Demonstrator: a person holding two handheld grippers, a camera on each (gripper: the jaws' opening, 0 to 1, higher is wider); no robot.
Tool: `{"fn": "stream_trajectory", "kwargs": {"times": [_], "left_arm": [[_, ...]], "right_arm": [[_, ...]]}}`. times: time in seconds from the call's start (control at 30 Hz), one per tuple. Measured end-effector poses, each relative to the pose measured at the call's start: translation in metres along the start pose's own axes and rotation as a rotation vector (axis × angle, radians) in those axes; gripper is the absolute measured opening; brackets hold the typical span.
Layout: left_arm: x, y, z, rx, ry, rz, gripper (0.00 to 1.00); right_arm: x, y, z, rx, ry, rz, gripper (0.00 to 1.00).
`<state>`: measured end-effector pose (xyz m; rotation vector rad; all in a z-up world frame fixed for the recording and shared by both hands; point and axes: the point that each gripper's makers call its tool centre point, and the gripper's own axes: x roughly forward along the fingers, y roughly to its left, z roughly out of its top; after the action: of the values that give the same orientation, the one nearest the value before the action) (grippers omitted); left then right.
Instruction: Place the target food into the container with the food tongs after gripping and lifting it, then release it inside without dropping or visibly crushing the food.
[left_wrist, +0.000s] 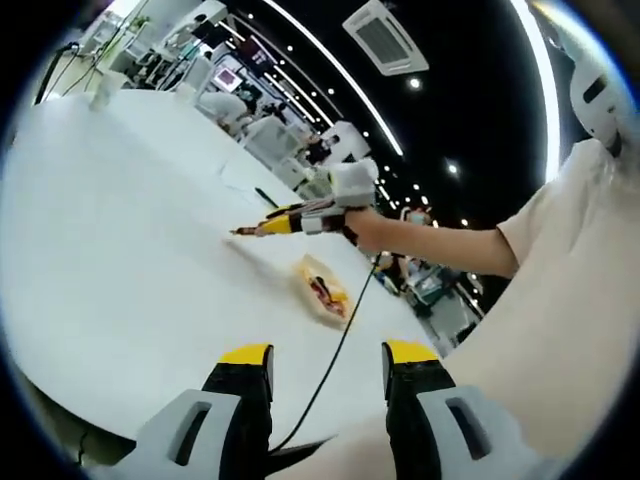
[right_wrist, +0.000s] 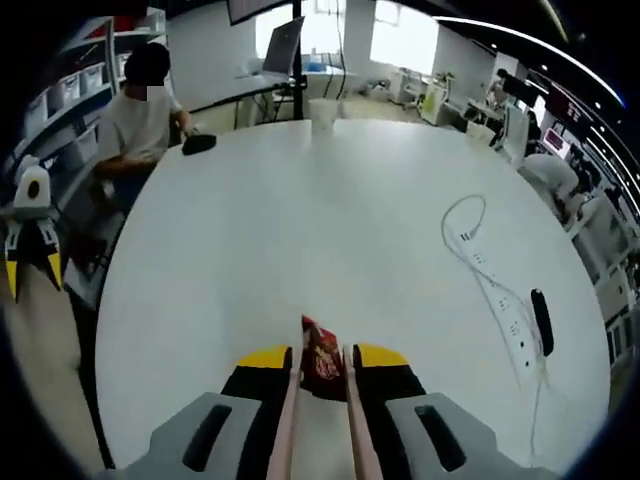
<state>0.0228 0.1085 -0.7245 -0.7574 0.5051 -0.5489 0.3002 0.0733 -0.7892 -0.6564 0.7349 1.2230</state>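
My right gripper (right_wrist: 322, 356) is shut on a pair of pale food tongs (right_wrist: 288, 420), and the tongs' tips pinch a small red piece of food (right_wrist: 319, 368) just above the white table (right_wrist: 300, 230). In the left gripper view a person's hand holds that right gripper (left_wrist: 292, 222) over the table, with the tongs (left_wrist: 250, 230) pointing left. A shallow yellowish container (left_wrist: 322, 288) with some red food inside lies on the table just below it. My left gripper (left_wrist: 327, 352) stands open and holds nothing, close to the table's edge. It also appears far off to the side as the left gripper (right_wrist: 32, 268).
A white power strip (right_wrist: 505, 310) with a looped cord and a black oblong object (right_wrist: 543, 320) lie on the right of the table. At the far edge stands a white cup (right_wrist: 325, 112), with a seated person (right_wrist: 140, 110) beside it. A black cable (left_wrist: 330, 365) runs across near my left jaws.
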Motion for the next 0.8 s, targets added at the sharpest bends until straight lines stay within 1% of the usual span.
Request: {"fn": "stream_trajectory", "kwargs": {"times": [0.13, 0.2, 0.3, 0.37, 0.4, 0.57, 0.63, 0.73, 0.8], "left_arm": [[0.001, -0.001, 0.0, 0.006, 0.005, -0.005, 0.42], [0.001, -0.002, 0.001, 0.01, 0.007, -0.007, 0.42], [0.003, -0.005, 0.002, 0.018, 0.012, -0.011, 0.42], [0.005, -0.007, 0.003, 0.028, 0.015, -0.016, 0.42], [0.005, -0.008, 0.004, 0.029, 0.016, -0.017, 0.42], [0.012, -0.013, 0.012, 0.054, 0.01, -0.031, 0.42], [0.014, -0.015, 0.013, 0.06, 0.009, -0.038, 0.42], [0.017, -0.018, 0.014, 0.076, 0.022, -0.047, 0.42], [0.018, -0.02, 0.014, 0.084, 0.025, -0.051, 0.42]], "right_arm": [[-0.008, 0.001, 0.003, 0.004, -0.016, -0.011, 0.23], [-0.016, 0.006, 0.008, 0.008, -0.03, -0.019, 0.23], [-0.022, 0.009, 0.011, 0.021, -0.041, -0.02, 0.23], [-0.029, 0.01, 0.015, 0.037, -0.057, -0.027, 0.23], [-0.035, 0.01, 0.02, 0.05, -0.077, -0.033, 0.23], [-0.056, 0.007, 0.029, 0.079, -0.123, -0.055, 0.23], [-0.066, 0.004, 0.03, 0.087, -0.142, -0.077, 0.23], [-0.078, 0.0, 0.031, 0.115, -0.166, -0.093, 0.23], [-0.083, -0.003, 0.029, 0.112, -0.17, -0.103, 0.23]]}}
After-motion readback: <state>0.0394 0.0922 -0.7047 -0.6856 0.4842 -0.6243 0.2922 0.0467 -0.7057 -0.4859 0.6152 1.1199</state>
